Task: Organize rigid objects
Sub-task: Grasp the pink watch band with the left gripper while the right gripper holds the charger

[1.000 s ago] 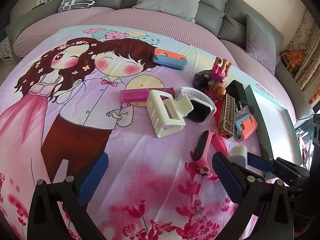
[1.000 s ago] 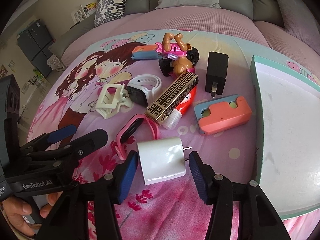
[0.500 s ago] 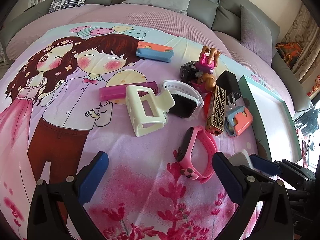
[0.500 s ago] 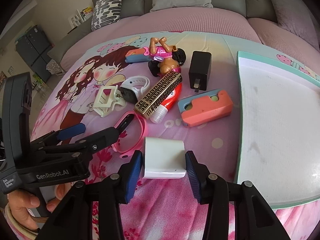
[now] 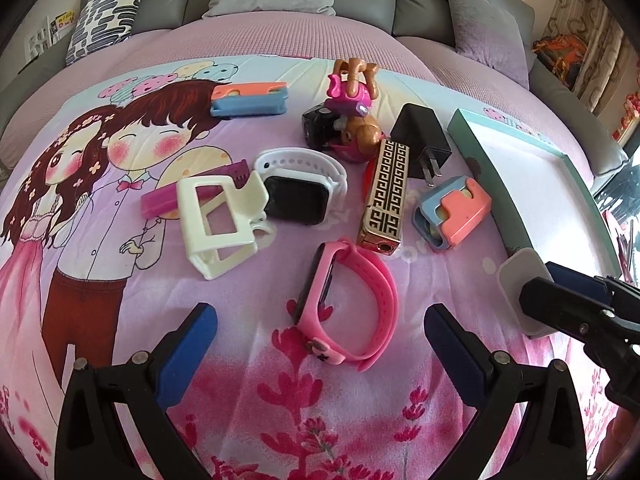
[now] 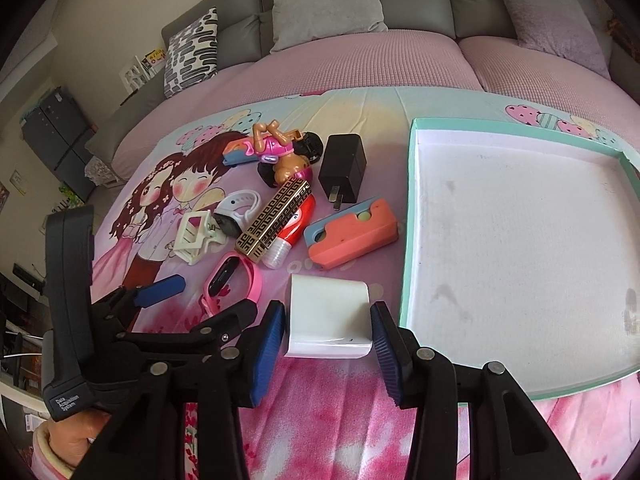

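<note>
My right gripper (image 6: 327, 338) pinches the white charger block (image 6: 328, 316) between its blue pads, holding it just beside the near-left corner of the teal-rimmed tray (image 6: 406, 248). My left gripper (image 5: 320, 350) hangs with its jaws spread wide over the pink wristband (image 5: 352, 300), not touching it. The rest of the clutter sits on the cartoon bedspread (image 5: 100, 240): cream hair claw (image 5: 218, 224), black charger (image 5: 422, 140), patterned lighter (image 5: 386, 192).
</note>
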`<state>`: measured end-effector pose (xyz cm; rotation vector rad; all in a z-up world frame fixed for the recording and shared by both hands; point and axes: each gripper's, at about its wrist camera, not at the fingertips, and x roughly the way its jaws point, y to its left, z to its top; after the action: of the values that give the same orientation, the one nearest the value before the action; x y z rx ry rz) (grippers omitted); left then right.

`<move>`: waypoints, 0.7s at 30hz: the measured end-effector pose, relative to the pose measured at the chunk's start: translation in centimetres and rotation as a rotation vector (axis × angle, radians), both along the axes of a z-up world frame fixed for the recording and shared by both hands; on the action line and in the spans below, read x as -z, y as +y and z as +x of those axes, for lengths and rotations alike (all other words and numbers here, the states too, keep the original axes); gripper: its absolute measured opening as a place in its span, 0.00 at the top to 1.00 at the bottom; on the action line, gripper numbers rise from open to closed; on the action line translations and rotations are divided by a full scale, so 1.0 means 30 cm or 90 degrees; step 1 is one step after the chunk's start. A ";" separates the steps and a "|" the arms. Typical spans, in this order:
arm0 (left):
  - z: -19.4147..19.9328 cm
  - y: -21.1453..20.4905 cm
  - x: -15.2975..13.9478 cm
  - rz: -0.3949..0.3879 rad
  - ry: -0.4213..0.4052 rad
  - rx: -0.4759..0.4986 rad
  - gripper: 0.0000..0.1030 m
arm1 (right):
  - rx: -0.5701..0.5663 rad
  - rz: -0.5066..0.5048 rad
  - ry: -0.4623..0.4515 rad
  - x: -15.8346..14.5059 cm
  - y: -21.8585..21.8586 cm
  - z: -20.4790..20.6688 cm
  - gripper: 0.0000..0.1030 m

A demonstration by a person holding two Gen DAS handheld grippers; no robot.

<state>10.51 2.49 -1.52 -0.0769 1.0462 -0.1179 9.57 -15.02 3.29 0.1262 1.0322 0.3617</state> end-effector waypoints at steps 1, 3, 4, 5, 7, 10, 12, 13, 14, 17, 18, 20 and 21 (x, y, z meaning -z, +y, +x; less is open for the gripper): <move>0.004 -0.011 0.002 0.008 -0.001 0.004 0.00 | 0.003 -0.003 -0.001 -0.002 -0.005 0.002 0.54; 0.013 -0.029 0.006 0.027 -0.002 0.008 0.01 | 0.005 0.001 0.001 -0.006 -0.012 0.009 0.54; 0.014 -0.038 0.007 0.034 -0.004 0.010 0.01 | 0.007 0.004 0.001 -0.006 -0.014 0.012 0.54; 0.016 -0.046 0.007 0.040 -0.005 0.013 0.03 | 0.007 0.005 0.000 -0.008 -0.015 0.013 0.54; 0.016 -0.057 0.009 0.048 -0.004 0.017 0.13 | 0.005 0.002 -0.002 -0.011 -0.010 0.017 0.54; 0.017 -0.054 0.008 0.061 -0.008 0.016 0.30 | 0.000 -0.008 -0.009 -0.017 -0.002 0.012 0.54; 0.012 -0.044 -0.001 0.042 -0.013 0.018 0.45 | -0.004 -0.006 -0.012 -0.021 0.000 0.010 0.54; 0.010 -0.038 -0.005 0.023 -0.014 0.019 0.48 | -0.006 -0.001 -0.012 -0.022 0.000 0.010 0.54; 0.009 -0.033 -0.008 0.015 -0.015 0.016 0.48 | -0.007 0.002 -0.012 -0.023 0.000 0.009 0.54; 0.002 -0.029 -0.010 0.009 -0.016 0.014 0.49 | -0.008 0.004 -0.012 -0.024 0.001 0.008 0.54; -0.004 -0.028 -0.012 0.005 -0.017 0.011 0.49 | -0.008 0.005 -0.012 -0.024 0.001 0.009 0.54; -0.015 -0.018 -0.014 -0.005 -0.018 0.003 0.49 | -0.009 0.008 -0.013 -0.027 0.001 0.009 0.54; -0.023 -0.013 -0.016 -0.008 -0.019 -0.002 0.49 | -0.010 0.009 -0.014 -0.029 0.001 0.008 0.54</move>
<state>9.81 2.09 -1.05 -0.0880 1.0161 -0.1218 9.81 -15.00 4.17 0.1264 1.0094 0.3840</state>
